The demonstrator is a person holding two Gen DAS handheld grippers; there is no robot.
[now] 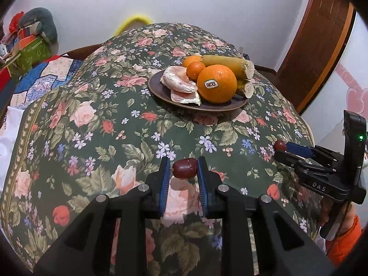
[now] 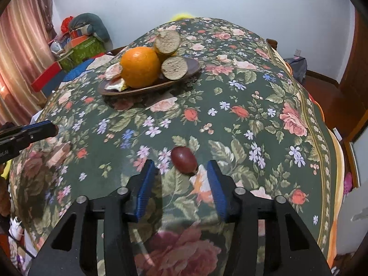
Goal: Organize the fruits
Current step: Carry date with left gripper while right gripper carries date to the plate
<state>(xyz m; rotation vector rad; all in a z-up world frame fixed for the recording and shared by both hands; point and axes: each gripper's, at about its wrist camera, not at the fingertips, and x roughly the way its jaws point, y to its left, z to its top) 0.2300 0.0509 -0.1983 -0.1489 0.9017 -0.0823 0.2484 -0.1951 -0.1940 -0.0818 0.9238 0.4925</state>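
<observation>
Left wrist: left claw [image 1: 184,171] clamped across a small red jujube [image 1: 185,171], light, smooth and firm, held by its ends; plate [image 1: 158,92] well ahead. Right wrist: right claw [image 2: 181,170] agape, unloaded; second jujube [image 2: 184,160] on the cloth [image 2: 241,119] between its tips, likely to roll, so pinch mid-body.

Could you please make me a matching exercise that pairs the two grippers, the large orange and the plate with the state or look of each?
Things:
1. left gripper
2. right gripper
3. large orange
4. plate

States:
a. bears a sticker
b. shut on a red fruit
c. dark, loaded with fruit
d. open over the tablecloth

Pairs: 1-b; 2-d; 3-a; 4-c.
</observation>
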